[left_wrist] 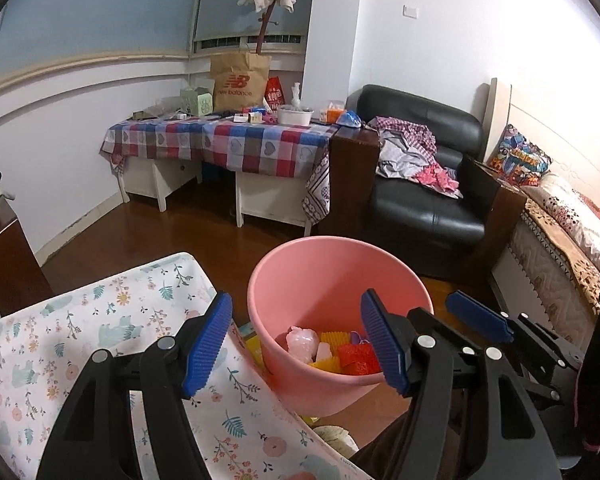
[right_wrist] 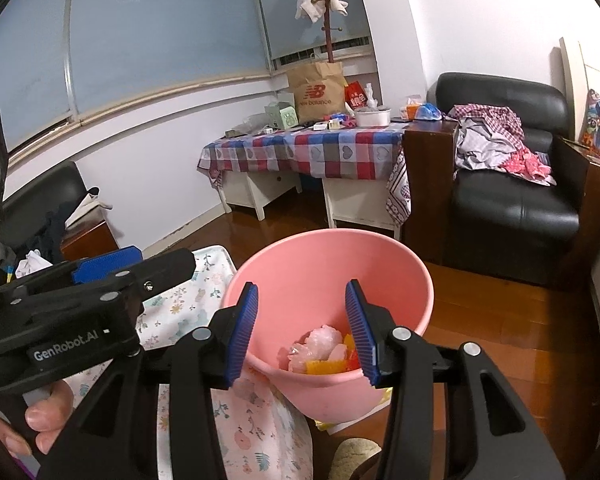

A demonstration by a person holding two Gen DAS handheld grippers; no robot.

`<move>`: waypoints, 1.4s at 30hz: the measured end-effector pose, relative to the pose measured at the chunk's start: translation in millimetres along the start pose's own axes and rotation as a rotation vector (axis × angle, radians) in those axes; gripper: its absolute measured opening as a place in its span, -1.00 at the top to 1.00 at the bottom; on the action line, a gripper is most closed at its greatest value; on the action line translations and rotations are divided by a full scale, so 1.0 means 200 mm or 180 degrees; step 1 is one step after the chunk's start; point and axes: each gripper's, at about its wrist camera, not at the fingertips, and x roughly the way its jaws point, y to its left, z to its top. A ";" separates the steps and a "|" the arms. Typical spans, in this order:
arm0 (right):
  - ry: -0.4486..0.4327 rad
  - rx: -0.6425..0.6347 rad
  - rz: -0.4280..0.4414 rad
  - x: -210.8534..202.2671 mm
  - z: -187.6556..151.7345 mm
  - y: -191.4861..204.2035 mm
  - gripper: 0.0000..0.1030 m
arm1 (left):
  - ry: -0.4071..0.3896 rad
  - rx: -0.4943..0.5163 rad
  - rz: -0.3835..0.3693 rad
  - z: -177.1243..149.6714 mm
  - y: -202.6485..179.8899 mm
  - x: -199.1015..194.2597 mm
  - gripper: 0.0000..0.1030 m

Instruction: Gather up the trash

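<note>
A pink bucket [left_wrist: 340, 276] [right_wrist: 328, 264] stands on the wooden floor beside a floral-cloth surface [left_wrist: 100, 320] [right_wrist: 188, 304]. Inside it lie a crumpled pale pink wrap [left_wrist: 302, 338] [right_wrist: 320, 344] and yellow and red ridged pieces [left_wrist: 356, 356] [right_wrist: 328, 366]. My left gripper [left_wrist: 296, 340] hovers above the bucket's near rim, open, with nothing between its blue pads. Just to its right, my right gripper [right_wrist: 302, 332] is also open and empty over the bucket. Each shows at the edge of the other's view: a right finger [left_wrist: 480, 316], and a left finger [right_wrist: 108, 264] with a hand [right_wrist: 48, 412] on that handle.
Behind the bucket are a table with a checked cloth [left_wrist: 220, 144] bearing a brown paper bag [left_wrist: 240, 80], and a black armchair [left_wrist: 428, 200] strewn with clothes. A bed [left_wrist: 560, 240] lines the right side. A yellow item [left_wrist: 254, 346] lies at the bucket's foot.
</note>
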 end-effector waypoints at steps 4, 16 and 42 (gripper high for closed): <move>-0.0024 -0.0023 0.0001 -0.03 -0.01 0.03 0.10 | -0.0046 -0.0074 0.0005 -0.01 0.03 -0.05 -0.28; -0.0054 -0.0068 0.0011 -0.06 -0.03 0.13 0.10 | -0.0114 -0.0248 0.0053 -0.07 0.15 -0.16 -0.28; -0.0013 -0.0127 0.0123 -0.09 -0.09 0.26 0.10 | -0.0136 -0.0374 0.0088 -0.20 0.26 -0.29 -0.28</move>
